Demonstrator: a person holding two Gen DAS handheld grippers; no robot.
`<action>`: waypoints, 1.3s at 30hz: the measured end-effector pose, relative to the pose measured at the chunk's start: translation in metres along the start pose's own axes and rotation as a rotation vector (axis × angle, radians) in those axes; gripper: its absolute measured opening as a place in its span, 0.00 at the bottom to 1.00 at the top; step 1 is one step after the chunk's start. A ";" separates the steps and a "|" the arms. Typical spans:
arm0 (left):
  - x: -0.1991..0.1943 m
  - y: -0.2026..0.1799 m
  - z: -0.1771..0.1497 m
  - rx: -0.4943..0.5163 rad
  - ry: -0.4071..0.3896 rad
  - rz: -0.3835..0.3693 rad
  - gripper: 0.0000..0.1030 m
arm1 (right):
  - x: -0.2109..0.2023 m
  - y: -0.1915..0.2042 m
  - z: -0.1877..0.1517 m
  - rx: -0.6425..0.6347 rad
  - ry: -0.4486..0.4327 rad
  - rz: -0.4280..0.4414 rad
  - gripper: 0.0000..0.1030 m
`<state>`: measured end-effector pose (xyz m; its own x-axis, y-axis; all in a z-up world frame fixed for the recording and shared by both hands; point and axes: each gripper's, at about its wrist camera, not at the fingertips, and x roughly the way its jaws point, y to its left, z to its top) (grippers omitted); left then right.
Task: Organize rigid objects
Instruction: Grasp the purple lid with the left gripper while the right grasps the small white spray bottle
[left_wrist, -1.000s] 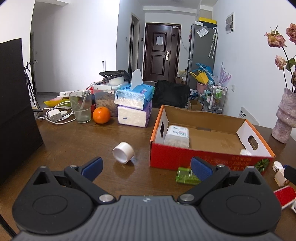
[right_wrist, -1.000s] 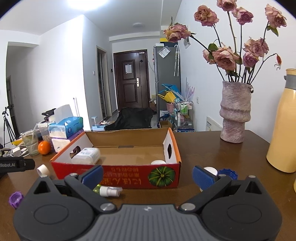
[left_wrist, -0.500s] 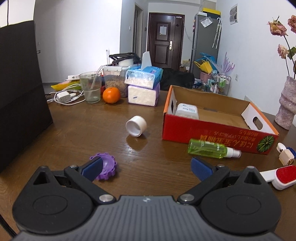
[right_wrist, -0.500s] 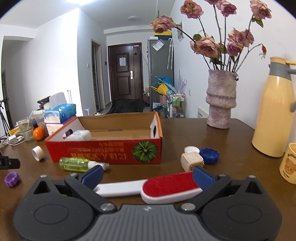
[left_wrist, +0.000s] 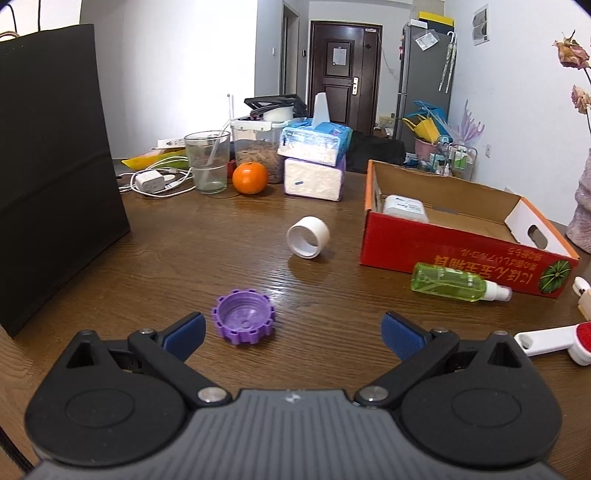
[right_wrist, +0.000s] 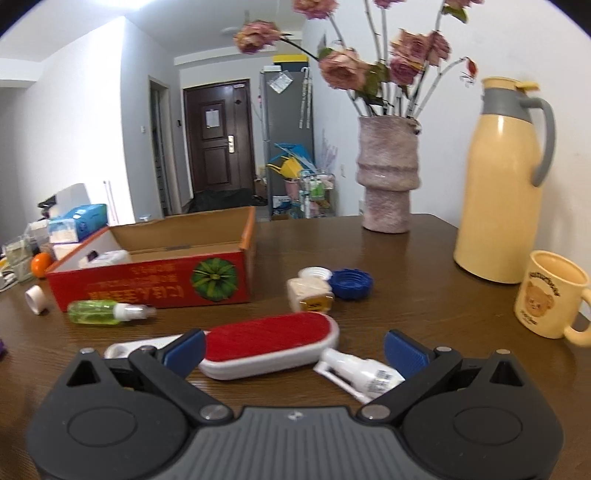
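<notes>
A red cardboard box (left_wrist: 458, 254) (right_wrist: 155, 288) holds a white container (left_wrist: 404, 208). On the wooden table lie a purple cap (left_wrist: 243, 317), a white ring (left_wrist: 307, 237), a green spray bottle (left_wrist: 456, 282) (right_wrist: 107, 312), a red lint brush (right_wrist: 269, 343), a small white bottle (right_wrist: 360, 373), a cream cube jar (right_wrist: 310, 293) and a blue cap (right_wrist: 351, 282). My left gripper (left_wrist: 293, 334) is open and empty, with the purple cap just ahead of its left finger. My right gripper (right_wrist: 295, 349) is open and empty, with the lint brush and the white bottle between its fingers.
A black bag (left_wrist: 55, 162) stands at the left. A glass (left_wrist: 207, 160), an orange (left_wrist: 250, 178), tissue packs (left_wrist: 314, 162) and a charger (left_wrist: 149, 181) sit at the back. A vase (right_wrist: 388, 173), a yellow thermos (right_wrist: 502, 181) and a mug (right_wrist: 550, 293) stand at the right.
Both grippers have pulled back from the box towards the near table edge. The purple cap, the lint brush and the small white bottle have come into close view. Both stay open.
</notes>
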<state>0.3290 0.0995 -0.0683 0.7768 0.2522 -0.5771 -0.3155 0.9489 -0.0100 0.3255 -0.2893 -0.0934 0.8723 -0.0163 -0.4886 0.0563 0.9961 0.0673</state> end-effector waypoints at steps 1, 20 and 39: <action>0.001 0.002 0.000 0.000 0.000 0.005 1.00 | 0.001 -0.003 -0.001 -0.003 0.003 -0.006 1.00; 0.021 0.043 0.000 -0.027 0.023 0.065 1.00 | 0.055 -0.045 -0.019 -0.105 0.183 -0.049 0.69; 0.083 0.051 0.001 -0.032 0.118 0.043 1.00 | 0.051 -0.049 -0.024 0.010 0.150 0.007 0.26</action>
<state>0.3774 0.1687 -0.1159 0.6932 0.2661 -0.6698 -0.3657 0.9307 -0.0088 0.3557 -0.3371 -0.1421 0.7904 0.0043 -0.6126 0.0563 0.9952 0.0795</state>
